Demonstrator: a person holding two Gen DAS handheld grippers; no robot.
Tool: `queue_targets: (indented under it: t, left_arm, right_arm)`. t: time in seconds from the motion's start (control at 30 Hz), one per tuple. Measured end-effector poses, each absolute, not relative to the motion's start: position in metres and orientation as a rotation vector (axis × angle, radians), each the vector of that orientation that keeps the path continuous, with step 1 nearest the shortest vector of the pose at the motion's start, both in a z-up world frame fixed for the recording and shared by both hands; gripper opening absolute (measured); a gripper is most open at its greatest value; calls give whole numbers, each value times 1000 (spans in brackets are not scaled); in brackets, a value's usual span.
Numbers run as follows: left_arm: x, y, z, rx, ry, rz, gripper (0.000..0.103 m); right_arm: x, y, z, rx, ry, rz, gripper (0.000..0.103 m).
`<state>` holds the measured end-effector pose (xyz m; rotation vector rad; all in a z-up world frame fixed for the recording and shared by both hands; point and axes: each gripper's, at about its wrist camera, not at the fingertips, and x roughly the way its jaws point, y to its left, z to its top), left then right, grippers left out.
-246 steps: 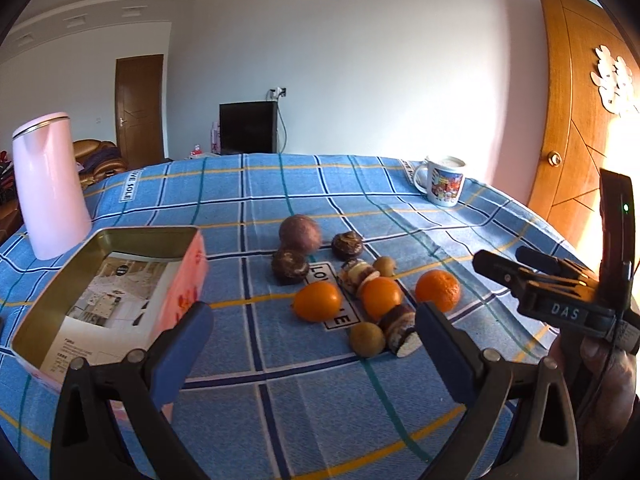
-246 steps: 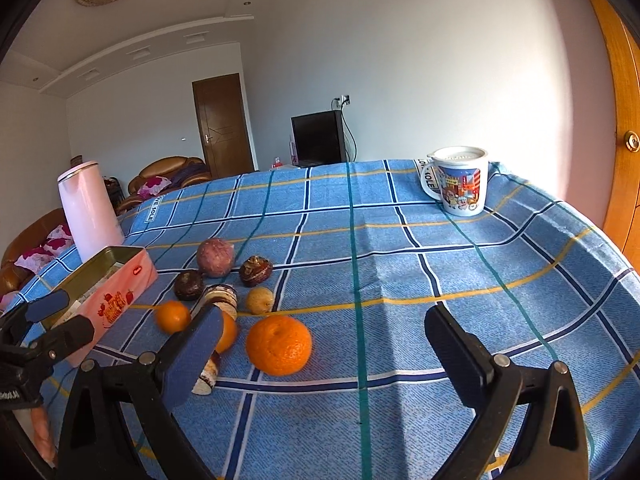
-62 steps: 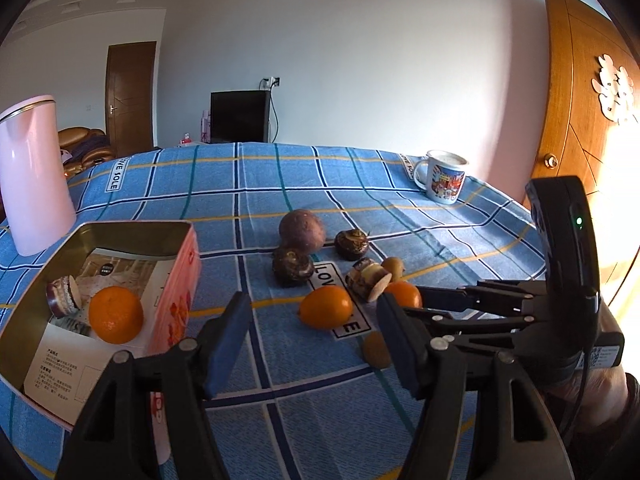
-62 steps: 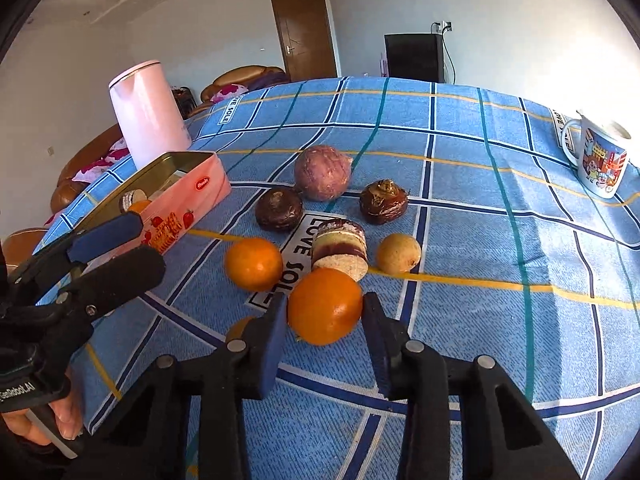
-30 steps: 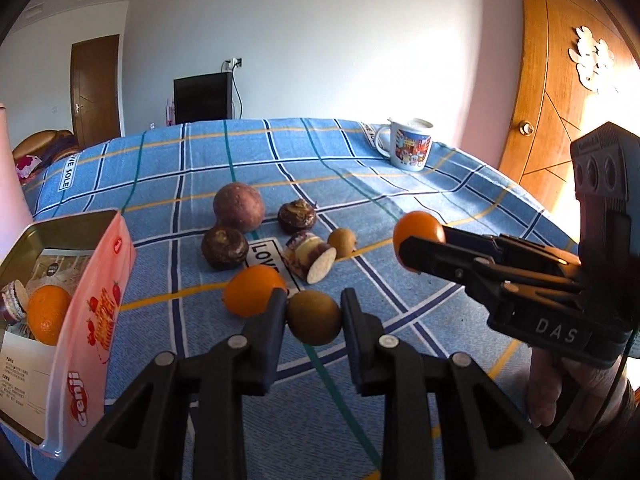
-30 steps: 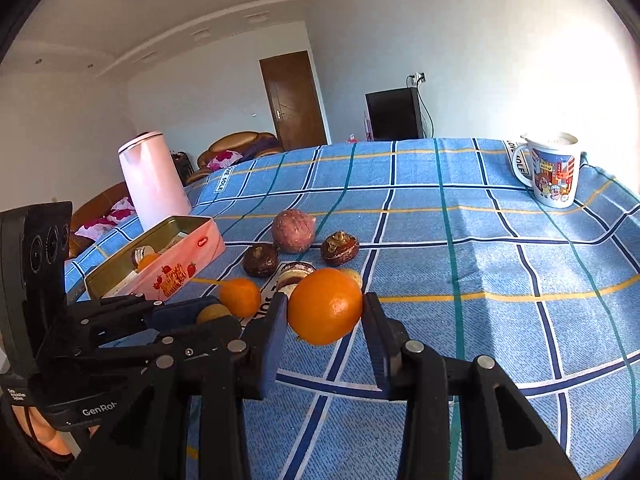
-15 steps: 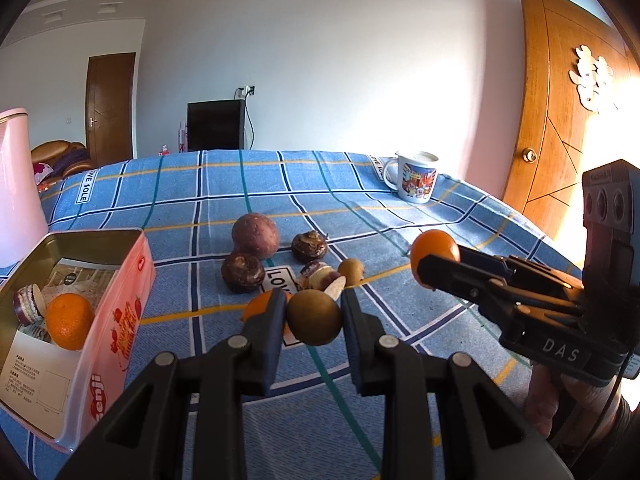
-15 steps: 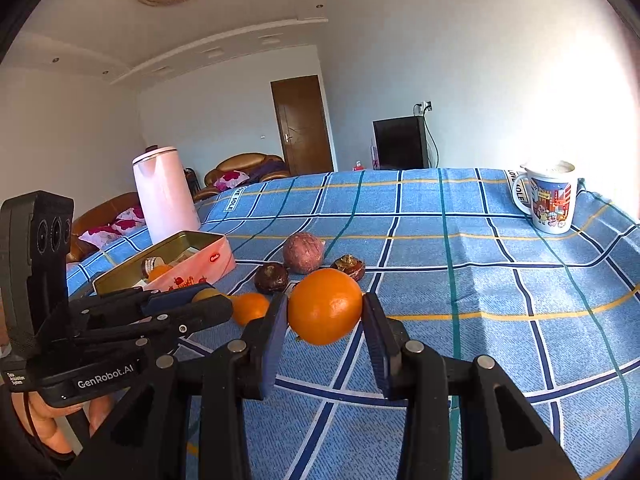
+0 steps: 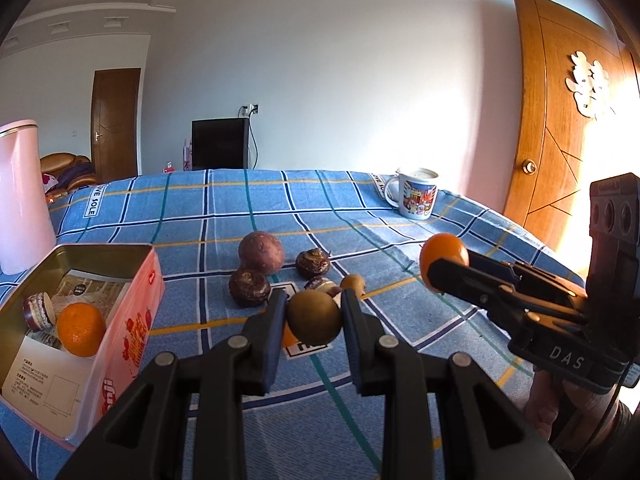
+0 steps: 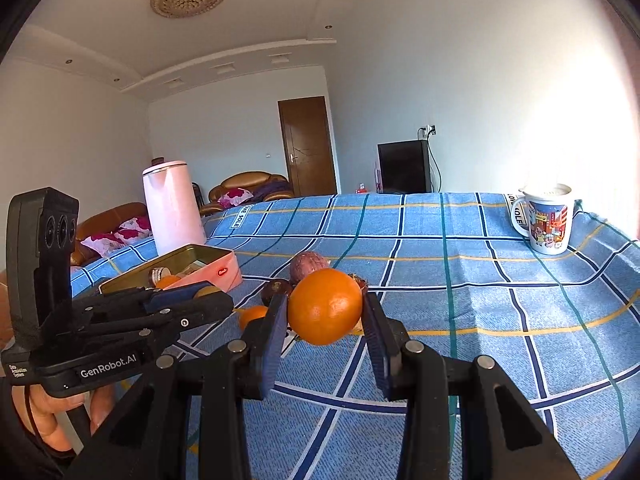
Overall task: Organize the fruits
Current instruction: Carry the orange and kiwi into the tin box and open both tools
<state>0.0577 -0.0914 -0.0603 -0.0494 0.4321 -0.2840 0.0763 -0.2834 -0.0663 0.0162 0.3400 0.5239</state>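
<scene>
We see the round brown-green fruit (image 9: 314, 317) clamped in the left tool (image 9: 314, 322), lifted above the blue checked desk (image 9: 440, 216). The open pink metal tin (image 9: 140, 312), holding one orange (image 9: 81, 329), lies at nine o'clock, nearer this tool. The right tool (image 10: 325, 316) is clamped on a glossy round orange fruit (image 10: 325, 306).

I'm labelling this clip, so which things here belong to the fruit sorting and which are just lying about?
Part of the job:
- orange in the right gripper
- brown fruit in the left gripper
- pink tin with an orange inside
- purple fruit and dark fruit on the cloth

Lying about:
- mug
- pink kettle
- television
</scene>
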Motion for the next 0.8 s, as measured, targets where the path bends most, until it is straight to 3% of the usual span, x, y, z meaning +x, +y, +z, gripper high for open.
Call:
queue_targets:
  t: [0.6, 0.8]
  left_arm:
    - [42, -88, -51, -3, 319, -218, 29]
    - [38, -66, -40, -38, 310, -184, 29]
  right_arm:
    - [62, -287, -63, 2, 232, 526, 40]
    - [67, -275, -57, 1, 277, 529, 40]
